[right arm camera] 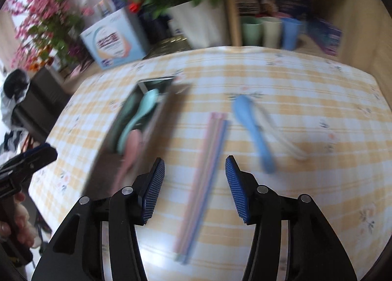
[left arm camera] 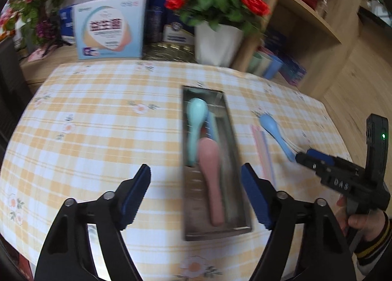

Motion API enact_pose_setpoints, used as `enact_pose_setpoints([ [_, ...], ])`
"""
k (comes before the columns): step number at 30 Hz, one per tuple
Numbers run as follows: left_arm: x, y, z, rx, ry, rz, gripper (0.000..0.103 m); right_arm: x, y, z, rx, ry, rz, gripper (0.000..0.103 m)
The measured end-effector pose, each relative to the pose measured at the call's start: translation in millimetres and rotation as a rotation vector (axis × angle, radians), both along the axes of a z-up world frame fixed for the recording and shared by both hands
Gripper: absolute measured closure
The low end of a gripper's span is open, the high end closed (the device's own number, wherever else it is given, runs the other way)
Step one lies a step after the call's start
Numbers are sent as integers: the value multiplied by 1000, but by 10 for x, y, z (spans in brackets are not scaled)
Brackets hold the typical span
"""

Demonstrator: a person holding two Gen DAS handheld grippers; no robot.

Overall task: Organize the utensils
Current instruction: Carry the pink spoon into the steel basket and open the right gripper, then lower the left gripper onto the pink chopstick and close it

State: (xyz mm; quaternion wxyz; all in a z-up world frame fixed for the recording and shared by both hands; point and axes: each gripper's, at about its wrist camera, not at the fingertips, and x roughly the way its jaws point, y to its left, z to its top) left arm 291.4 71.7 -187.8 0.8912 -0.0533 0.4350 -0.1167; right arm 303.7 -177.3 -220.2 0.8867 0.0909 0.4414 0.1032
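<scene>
The metal tray [left arm camera: 241,210] lies lengthwise on the checked surface [left arm camera: 98,134] and serves as the landmark; inside it rest a mint spoon [left arm camera: 196,119], bowl toward the tray's far end, and a pink spoon [left arm camera: 210,178] nearer the near end, its head overlapping the mint handle. Outside the tray, on its right, a bundle of pastel chopsticks [right arm camera: 205,170] lies roughly parallel to it; farther right again lie a blue spoon [right arm camera: 250,124] and, just beside that, a pale white spoon [right arm camera: 281,134], both still to be put away.

The left claw [left arm camera: 196,195] hangs over the tray's near end, spread, with nothing pressed between its pads; the right claw [right arm camera: 194,187] hovers to the tray's right, over the near half of the chopsticks, likewise spread and gripping nothing, though the bundle lies in line with its gap.

The chopsticks look light, stiff and smooth, probably plastic; being several loose sticks, they would likely scatter or scissor if pinched near one end, so a hold across the middle of the bundle seems best. The spoons appear equally light and rigid; their narrow handles offer a surer hold than the rounded, slippery bowls.
</scene>
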Motion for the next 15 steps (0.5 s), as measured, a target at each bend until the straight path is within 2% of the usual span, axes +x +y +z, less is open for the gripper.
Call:
enact_pose_setpoints([
  [3, 18, -278, -78, -11, 26, -66, 48, -46, -283, -50, 13, -8, -53, 52],
  [7, 71, -713, -254, 9, 60, -136, 81, -93, -556, -159, 35, -16, -96, 52],
  [10, 118, -1019, -391, 21, 84, -175, 86, -126, -663, -248, 42, -25, -102, 52],
  [15, 262, -1368, -626, 48, 147, -191, 87, -147, -824, -397, 82, -32, -102, 52],
])
